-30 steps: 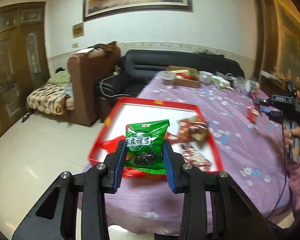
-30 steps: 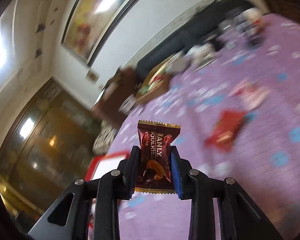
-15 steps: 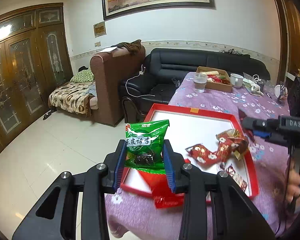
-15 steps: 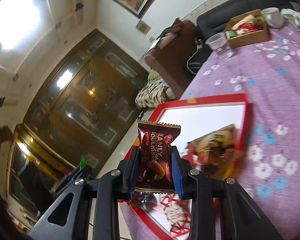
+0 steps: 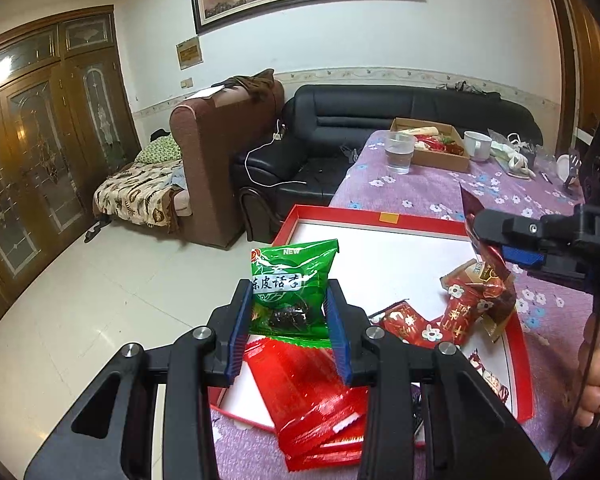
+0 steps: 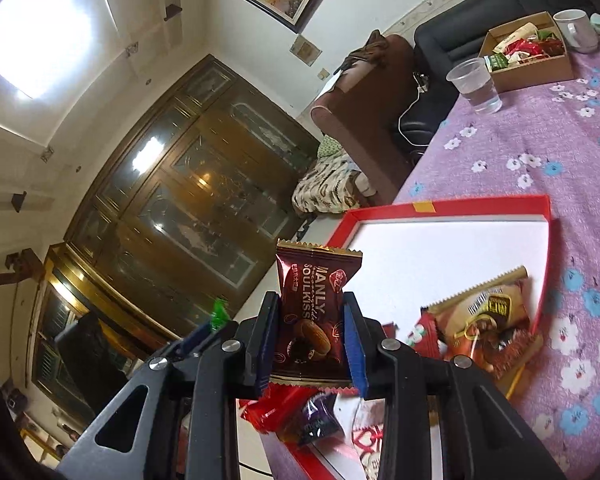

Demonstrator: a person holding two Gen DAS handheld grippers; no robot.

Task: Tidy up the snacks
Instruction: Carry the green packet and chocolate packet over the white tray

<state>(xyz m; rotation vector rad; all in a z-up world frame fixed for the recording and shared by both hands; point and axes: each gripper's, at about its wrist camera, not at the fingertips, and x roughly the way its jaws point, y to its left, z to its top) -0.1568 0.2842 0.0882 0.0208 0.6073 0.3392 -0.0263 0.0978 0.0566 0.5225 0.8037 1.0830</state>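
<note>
The left tool grips a green plastic snack packet with white Chinese lettering between its blue pads, the jaws narrow and pressed on the packet's two sides. The packet stands upright above the near left part of a shallow red-rimmed tray with a white floor. That tray lies on a counter covered by a purple cloth with white and blue flowers.

The right tool clamps a dark brown foil packet printed "MANLY SOULKISS", also upright, its jaws narrow against the wrapper. In the left wrist view this tool comes in from the right edge, over the tray's right side, with a person's hand on its handle.

In the tray lie several wrappers: a glossy red packet at the near edge, partly over the rim; a red packet with white flowers and gold characters near the middle; and a brown and gold packet with a serrated edge against the right rim. A small purple wrapper sits at the near end, just beside the glossy red one.

At the far end of the counter stand a clear plastic cup with water, a brown cardboard box holding more snacks and a white mug. Beyond the counter are a black leather sofa and a brown armchair.
</note>
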